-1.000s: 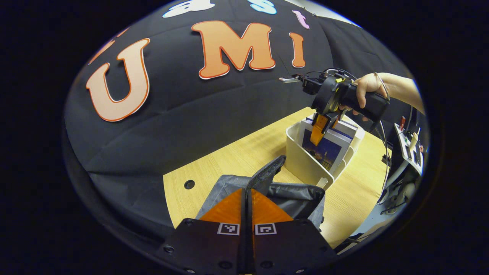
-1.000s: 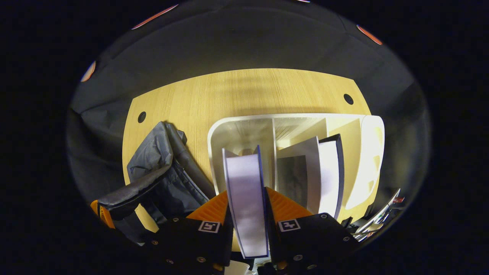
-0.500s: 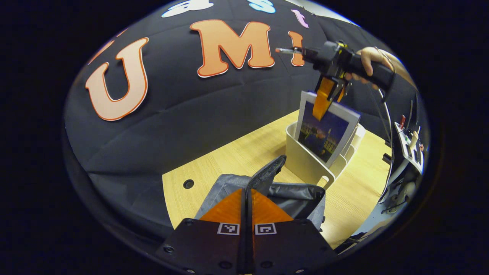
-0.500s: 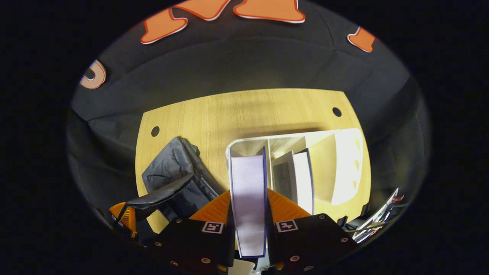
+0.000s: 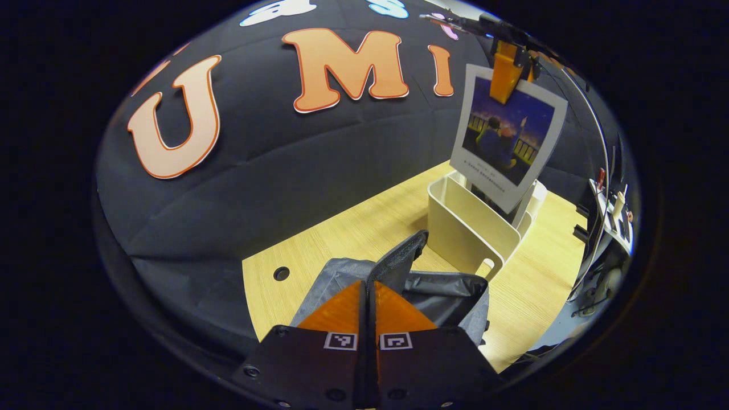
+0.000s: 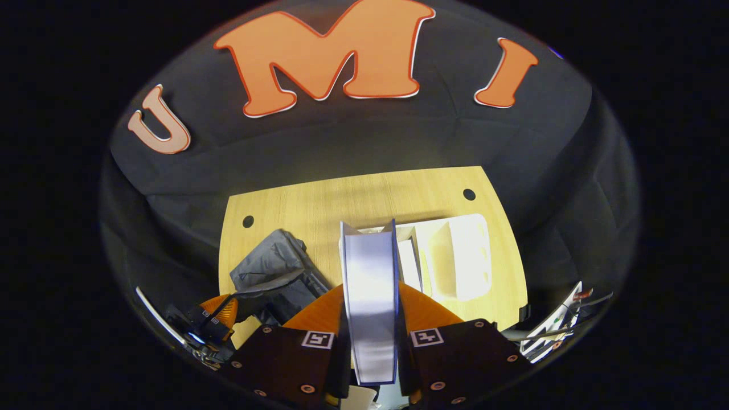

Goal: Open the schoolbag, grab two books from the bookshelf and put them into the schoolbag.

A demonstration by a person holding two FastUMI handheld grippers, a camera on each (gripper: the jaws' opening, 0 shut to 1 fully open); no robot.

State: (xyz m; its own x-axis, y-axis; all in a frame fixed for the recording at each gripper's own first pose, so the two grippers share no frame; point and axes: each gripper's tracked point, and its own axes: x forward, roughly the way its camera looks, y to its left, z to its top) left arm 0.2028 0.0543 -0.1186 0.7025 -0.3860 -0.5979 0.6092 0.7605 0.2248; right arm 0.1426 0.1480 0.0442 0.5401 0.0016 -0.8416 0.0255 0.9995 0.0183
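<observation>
The right claw (image 6: 370,319) is gripping the first book (image 6: 370,296) by its top edge, both orange fingers (image 6: 424,310) pressing on its covers. In the left gripper view the book is hanging upright in the air above the white bookshelf (image 5: 464,228), its lower corner just over the rim. Another book (image 6: 411,262) is standing in the bookshelf, just right of the held one in the right gripper view.

The grey schoolbag (image 5: 438,287) is sitting on the table (image 5: 353,233) near the bookshelf. The left claw (image 5: 367,310) is pinching the bag's strap (image 5: 398,259), fingers pressed together on it, seemingly holding the bag's mouth open.

So the step in hand is carrying the first book from shelf to bag. The next move is likely calling for swinging the book across over the bag's opening, lowering it in edge-first, and only then releasing, while the left claw is keeping the mouth wide.
</observation>
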